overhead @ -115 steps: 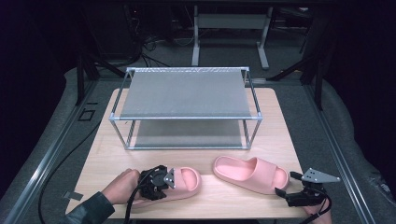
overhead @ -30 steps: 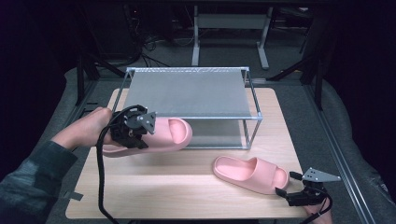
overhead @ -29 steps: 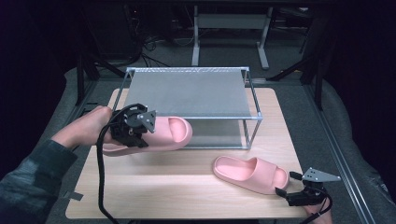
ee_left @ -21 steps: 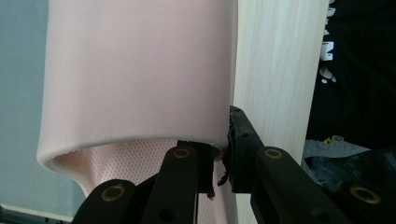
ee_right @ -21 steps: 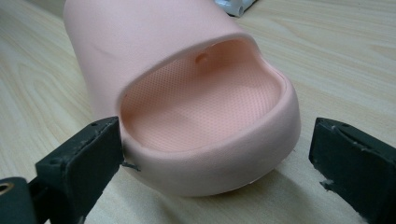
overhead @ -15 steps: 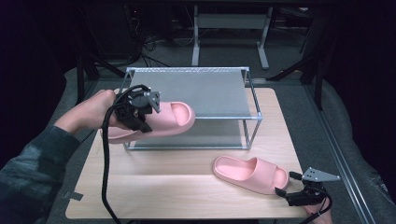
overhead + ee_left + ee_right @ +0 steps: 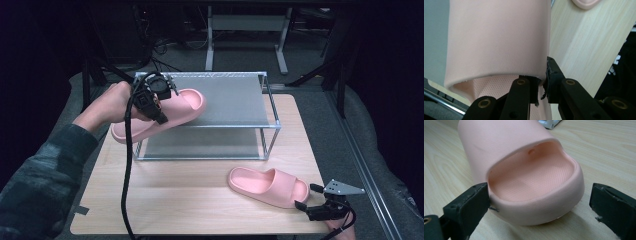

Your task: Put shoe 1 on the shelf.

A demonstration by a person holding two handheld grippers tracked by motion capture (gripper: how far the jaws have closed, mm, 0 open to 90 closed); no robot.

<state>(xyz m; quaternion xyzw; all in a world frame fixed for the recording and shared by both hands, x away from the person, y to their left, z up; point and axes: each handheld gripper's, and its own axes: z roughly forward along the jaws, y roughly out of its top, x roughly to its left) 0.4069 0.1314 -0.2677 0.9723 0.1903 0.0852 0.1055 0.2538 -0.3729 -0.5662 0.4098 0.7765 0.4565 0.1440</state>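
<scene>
Pink slipper pinched at its strap edge in left gripper, held over rack top shelf.
Not yet set down. Right gripper, jaws spread, straddles second slipper heel on table; that one appears still to shelve.

High view looks fwd and down over table from person's side. Left gripper view sits v. close behind held slipper, table at 2 o'clock. Right gripper view, low and close, faces second slipper; both slippers also in high view.
</scene>
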